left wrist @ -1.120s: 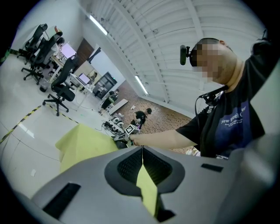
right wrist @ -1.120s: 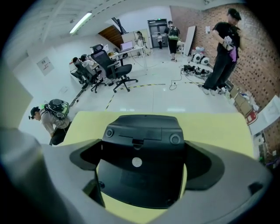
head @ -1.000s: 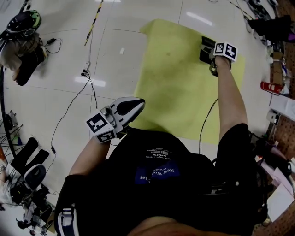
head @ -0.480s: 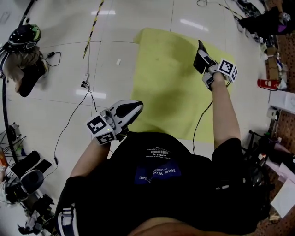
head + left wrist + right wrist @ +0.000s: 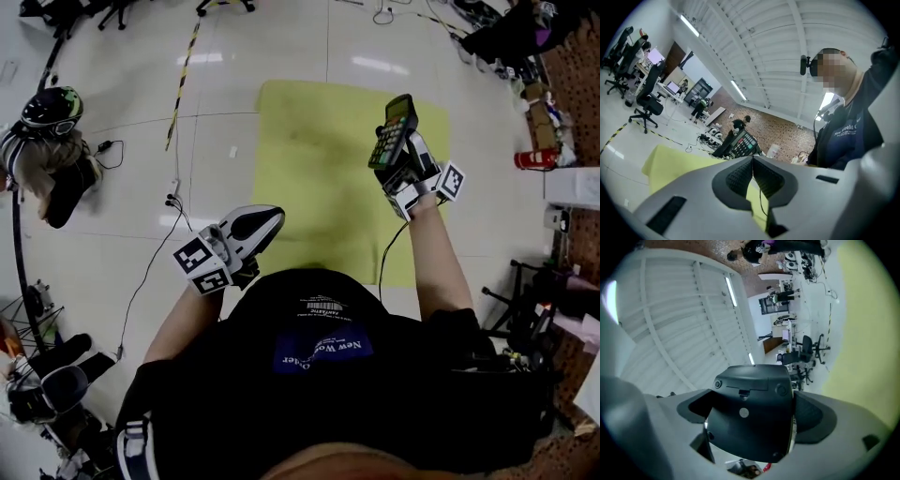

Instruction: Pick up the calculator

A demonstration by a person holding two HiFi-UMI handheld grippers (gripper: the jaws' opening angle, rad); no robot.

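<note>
Now right gripper (image 5: 401,161) jaws pinching calculator (image 5: 393,131); left gripper (image 5: 251,225) jaws pressed together, empty.

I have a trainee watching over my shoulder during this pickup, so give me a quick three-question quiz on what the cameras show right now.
1. Which gripper holds the calculator? A. the left one B. the right one C. neither
2. True or false: the left gripper has its jaws apart.
3. Fill in: the calculator is held in the air above a yellow ____.

Key:
1. B. The right gripper is shut on it.
2. False. Its jaws are together with nothing between them.
3. mat
</note>
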